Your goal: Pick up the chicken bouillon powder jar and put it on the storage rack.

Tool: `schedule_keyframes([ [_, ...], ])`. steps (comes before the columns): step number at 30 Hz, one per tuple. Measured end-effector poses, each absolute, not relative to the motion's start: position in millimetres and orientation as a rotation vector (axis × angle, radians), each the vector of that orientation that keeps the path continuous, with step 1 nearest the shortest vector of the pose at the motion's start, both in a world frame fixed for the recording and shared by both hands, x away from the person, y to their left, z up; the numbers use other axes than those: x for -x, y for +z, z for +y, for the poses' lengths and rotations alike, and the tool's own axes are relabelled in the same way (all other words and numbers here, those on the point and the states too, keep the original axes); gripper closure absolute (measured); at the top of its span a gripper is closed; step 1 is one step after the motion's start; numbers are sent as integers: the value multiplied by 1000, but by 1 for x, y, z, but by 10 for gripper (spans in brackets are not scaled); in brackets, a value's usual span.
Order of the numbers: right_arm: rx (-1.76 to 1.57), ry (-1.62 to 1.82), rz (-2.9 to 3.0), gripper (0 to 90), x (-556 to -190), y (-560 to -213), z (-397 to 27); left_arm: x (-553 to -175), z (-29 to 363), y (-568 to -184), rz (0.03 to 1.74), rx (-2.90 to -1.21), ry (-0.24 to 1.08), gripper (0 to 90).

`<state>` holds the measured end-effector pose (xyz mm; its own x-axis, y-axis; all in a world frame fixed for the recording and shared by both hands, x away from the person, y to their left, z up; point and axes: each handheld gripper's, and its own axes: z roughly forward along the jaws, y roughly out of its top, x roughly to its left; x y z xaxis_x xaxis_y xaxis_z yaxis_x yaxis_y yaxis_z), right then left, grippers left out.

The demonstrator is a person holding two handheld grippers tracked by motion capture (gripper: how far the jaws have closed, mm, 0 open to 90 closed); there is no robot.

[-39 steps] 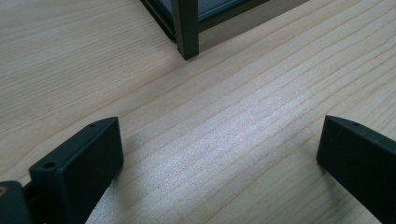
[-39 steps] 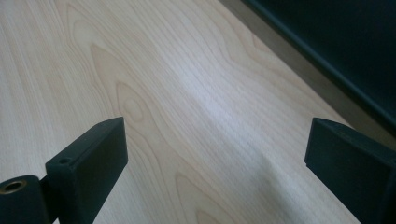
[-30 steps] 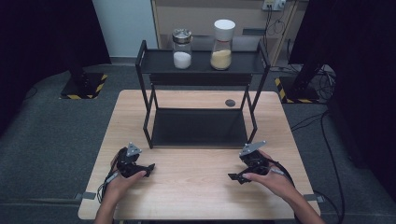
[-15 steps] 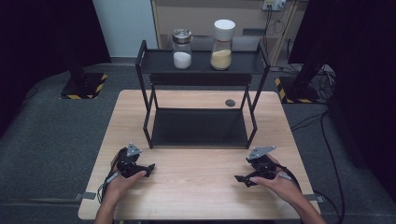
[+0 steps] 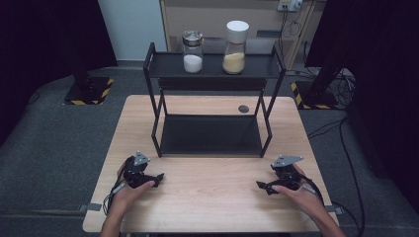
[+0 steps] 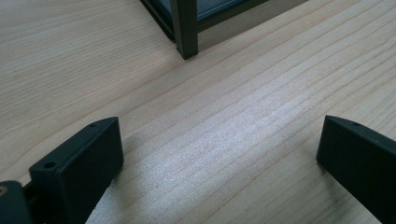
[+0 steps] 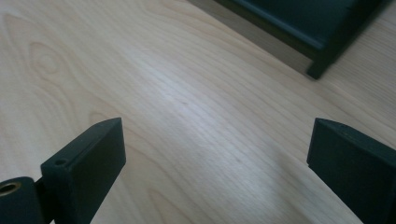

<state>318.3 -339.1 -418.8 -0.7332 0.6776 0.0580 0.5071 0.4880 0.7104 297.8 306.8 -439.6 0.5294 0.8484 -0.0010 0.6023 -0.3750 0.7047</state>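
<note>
A black two-shelf rack stands at the back of the wooden table. On its top shelf are a jar of white powder and a white-lidded jar of yellowish grains. My left gripper rests near the front left of the table, open, its jaws wide over bare wood. My right gripper sits low at the front right, open; its jaws have just been opening a little further, with nothing between them.
A small dark disc lies on the table behind the rack's lower shelf. A rack leg shows ahead of the left jaws, another leg ahead of the right. Dark floor surrounds the table.
The right hand has slid outward toward the table's front right and sunk lower. The left hand has stayed put.
</note>
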Motion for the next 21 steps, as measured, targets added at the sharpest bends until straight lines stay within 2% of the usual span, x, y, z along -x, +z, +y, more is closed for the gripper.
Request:
schedule_keyframes([
  [21, -1090, 1046, 2437, 19, -311, -440, -349, -297, 306, -440, 1172, -2111, 481, 0],
])
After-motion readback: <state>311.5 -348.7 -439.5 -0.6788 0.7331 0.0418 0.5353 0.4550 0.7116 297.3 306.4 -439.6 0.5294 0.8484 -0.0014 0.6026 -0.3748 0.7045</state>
